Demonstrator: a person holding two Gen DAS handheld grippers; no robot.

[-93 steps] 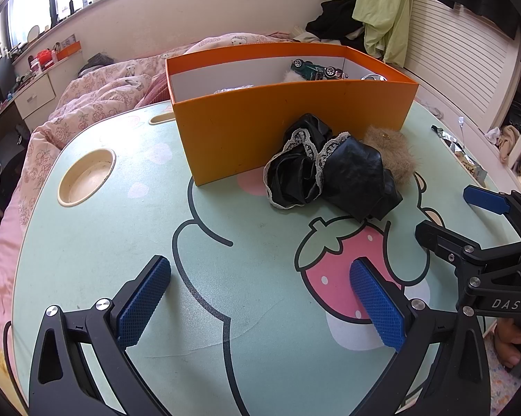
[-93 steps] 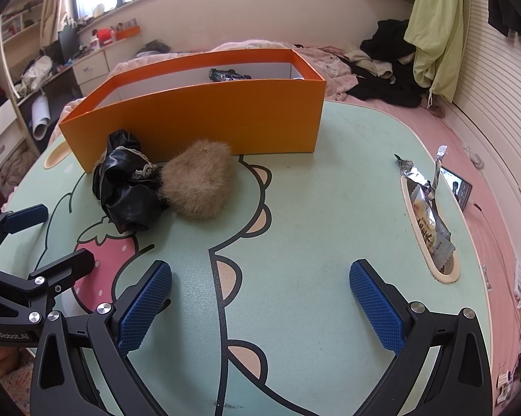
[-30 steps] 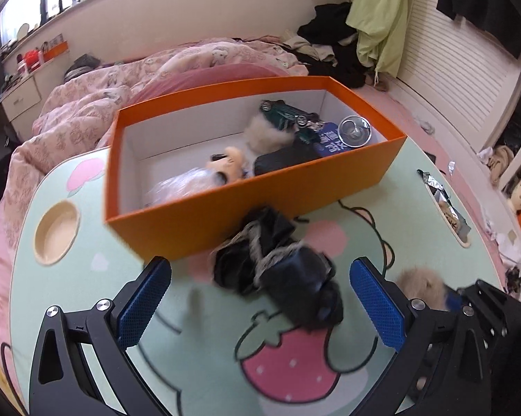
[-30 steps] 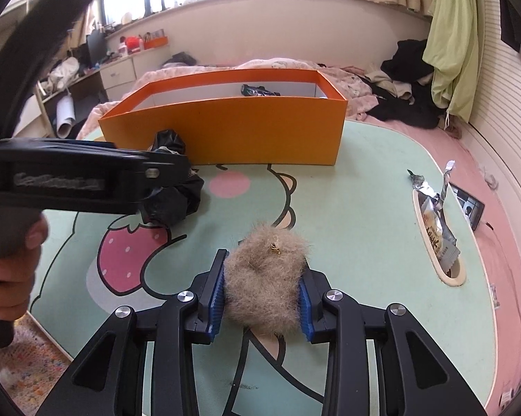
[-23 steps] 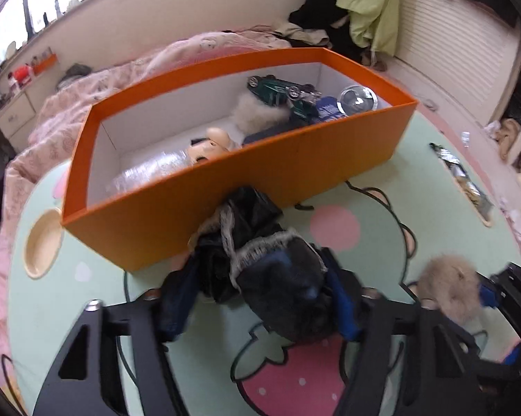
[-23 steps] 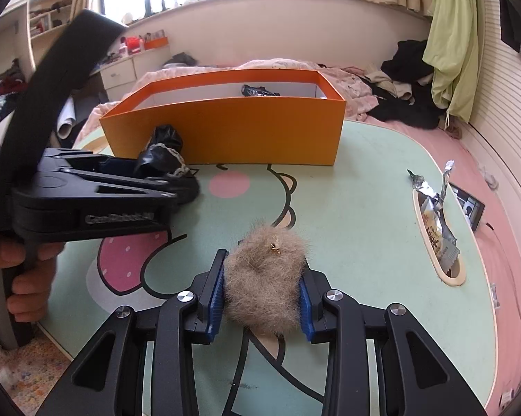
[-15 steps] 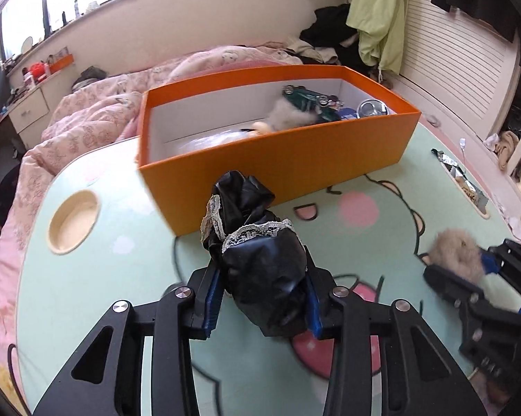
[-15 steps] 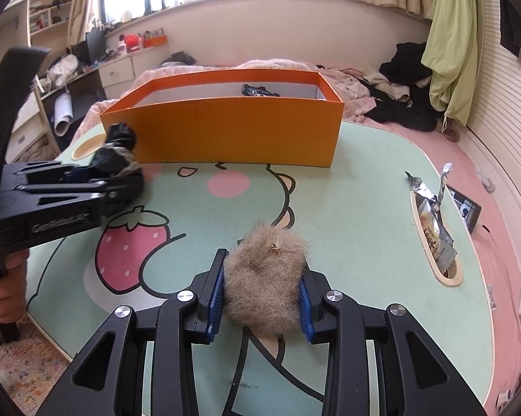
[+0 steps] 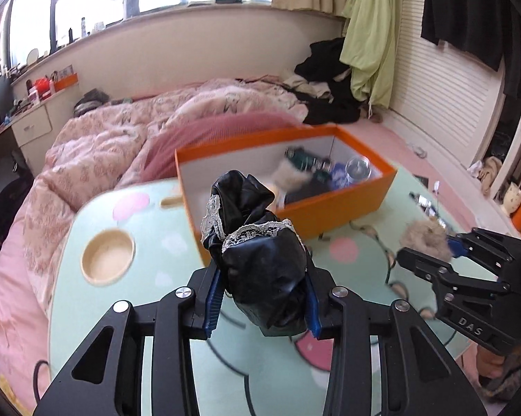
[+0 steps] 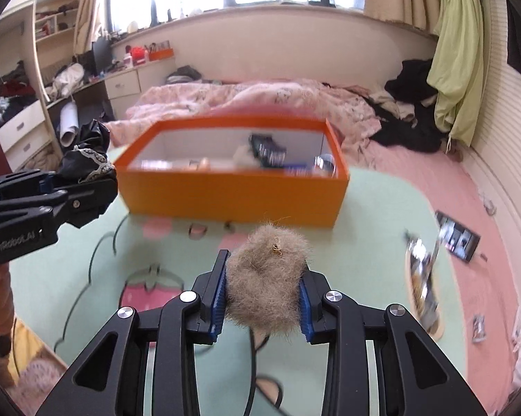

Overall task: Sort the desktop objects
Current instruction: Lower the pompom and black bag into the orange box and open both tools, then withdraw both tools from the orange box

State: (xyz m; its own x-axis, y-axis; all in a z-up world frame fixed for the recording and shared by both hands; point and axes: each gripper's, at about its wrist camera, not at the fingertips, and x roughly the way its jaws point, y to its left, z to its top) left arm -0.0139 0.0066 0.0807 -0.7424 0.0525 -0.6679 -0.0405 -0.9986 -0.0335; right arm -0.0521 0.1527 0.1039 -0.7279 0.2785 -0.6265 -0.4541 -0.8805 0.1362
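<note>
Bundle of black lace-trimmed cloth is clamped betw. blue pads of left gripper, raised off the table. Right gripper is closed on a tan fur ball, also lifted. Orange box sits ahead of both tools, open top, w/ blurred small items inside incl. a dark toy car. Left tool shows at left edge of right view, cloth sticking up from it.
</note>
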